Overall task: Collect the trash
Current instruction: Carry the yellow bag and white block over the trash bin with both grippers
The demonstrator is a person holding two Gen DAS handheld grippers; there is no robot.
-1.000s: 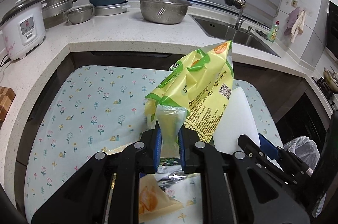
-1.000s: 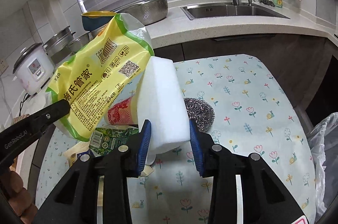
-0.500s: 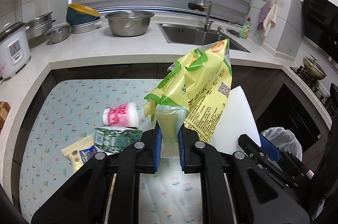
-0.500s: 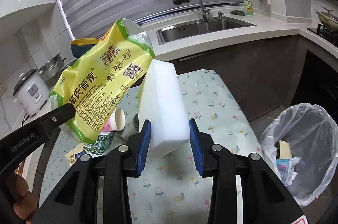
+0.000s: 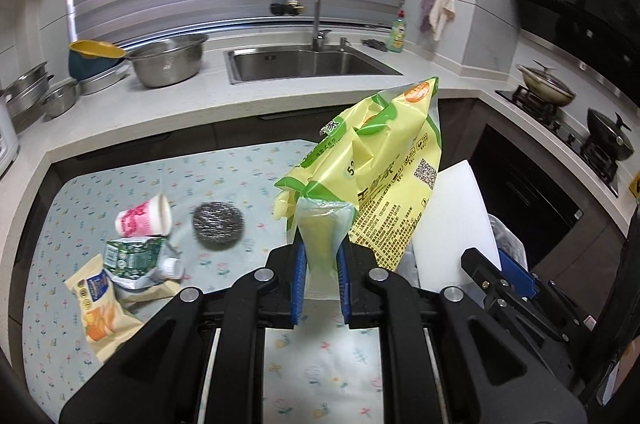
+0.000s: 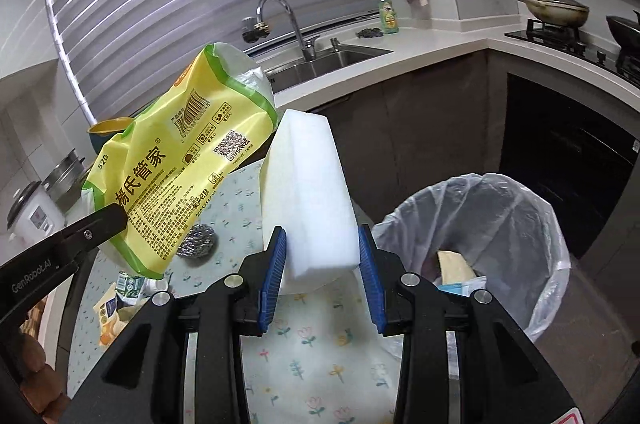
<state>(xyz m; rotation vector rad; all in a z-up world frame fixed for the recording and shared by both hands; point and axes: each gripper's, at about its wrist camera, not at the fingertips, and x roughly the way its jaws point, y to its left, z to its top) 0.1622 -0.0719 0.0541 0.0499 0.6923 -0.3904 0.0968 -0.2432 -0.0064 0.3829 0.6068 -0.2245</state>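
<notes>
Left gripper (image 5: 321, 278): raised above the table, blue pads closed tight on the bunched end of a yellow bag (image 5: 384, 159), which stands up from the jaws.

Right gripper (image 6: 322, 274): held just beside the left, pads pressed on both sides of a white foam block (image 6: 306, 195), block upright, leaning slightly forward.

- Bag (image 5: 384, 159): yellow with green bands, dark print (an orange disc near its top).
- Foam block (image 6: 308, 195): plain white.
- Tongs' pads (image 6: 272, 276): blue on black arms.
- Cloth (image 5: 224, 175): pale blue with small flowers.
- Cup (image 5: 142, 218): white, pink pattern.
- Scourer (image 5: 218, 222): silver-grey.
- Bin liner (image 6: 500, 216): translucent white.
</notes>
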